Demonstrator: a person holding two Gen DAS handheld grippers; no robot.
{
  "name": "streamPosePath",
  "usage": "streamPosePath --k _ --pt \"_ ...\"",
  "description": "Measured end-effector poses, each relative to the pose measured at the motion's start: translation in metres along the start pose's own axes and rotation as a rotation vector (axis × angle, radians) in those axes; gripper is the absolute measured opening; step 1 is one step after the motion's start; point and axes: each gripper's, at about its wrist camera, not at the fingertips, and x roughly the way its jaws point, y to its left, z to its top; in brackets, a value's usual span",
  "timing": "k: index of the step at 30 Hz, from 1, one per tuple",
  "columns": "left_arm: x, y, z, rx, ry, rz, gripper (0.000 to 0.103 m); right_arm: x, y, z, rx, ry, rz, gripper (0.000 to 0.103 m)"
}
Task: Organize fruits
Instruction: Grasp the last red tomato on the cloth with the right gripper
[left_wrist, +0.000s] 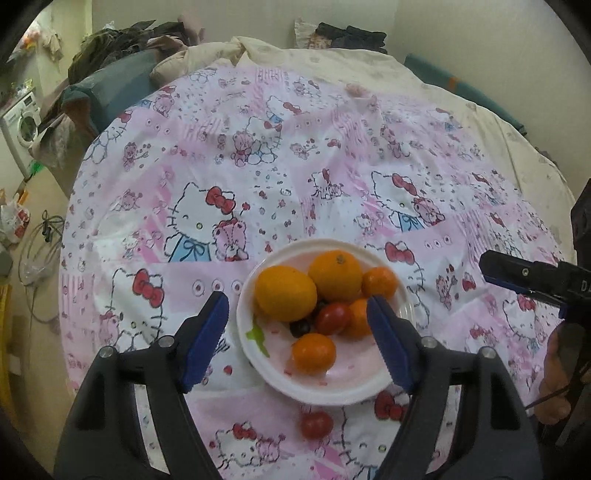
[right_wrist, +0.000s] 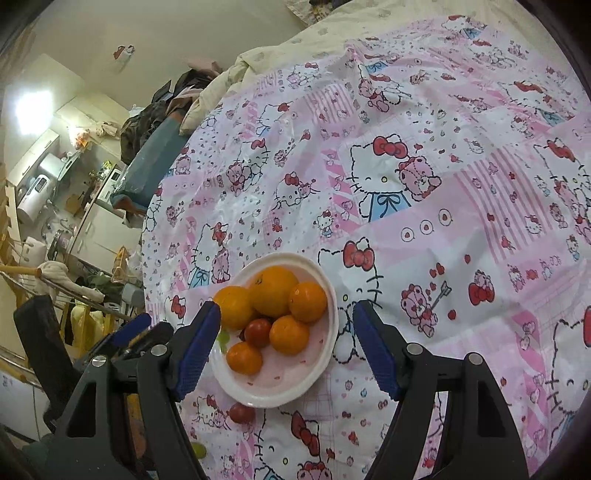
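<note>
A white bowl (left_wrist: 354, 387) sits on the pink patterned cloth and holds several oranges, a red tomato (left_wrist: 332, 318) and a dark grape (left_wrist: 300, 327). My left gripper (left_wrist: 297, 341) is open and empty, hovering just above the bowl, fingers either side of it. A second red tomato (left_wrist: 316, 424) lies on the cloth just in front of the bowl. In the right wrist view the same bowl (right_wrist: 321, 373) lies under my right gripper (right_wrist: 282, 350), which is open and empty. The loose tomato (right_wrist: 242, 412) lies by the bowl's near rim. A green grape (right_wrist: 199, 449) lies lower left.
The cloth (left_wrist: 332, 166) covers a bed with a cream quilt (left_wrist: 406, 66) behind. Clothes pile up (left_wrist: 122, 40) at the far left. The floor with a washing machine (left_wrist: 22, 125) drops off on the left. My right gripper's finger shows at the right edge (left_wrist: 517, 275).
</note>
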Motion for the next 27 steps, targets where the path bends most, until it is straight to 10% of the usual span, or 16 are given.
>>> streamPosePath --k 27 --pt "-0.042 0.057 -0.078 -0.134 0.104 0.003 0.075 0.033 0.016 -0.089 -0.004 0.231 -0.064 0.077"
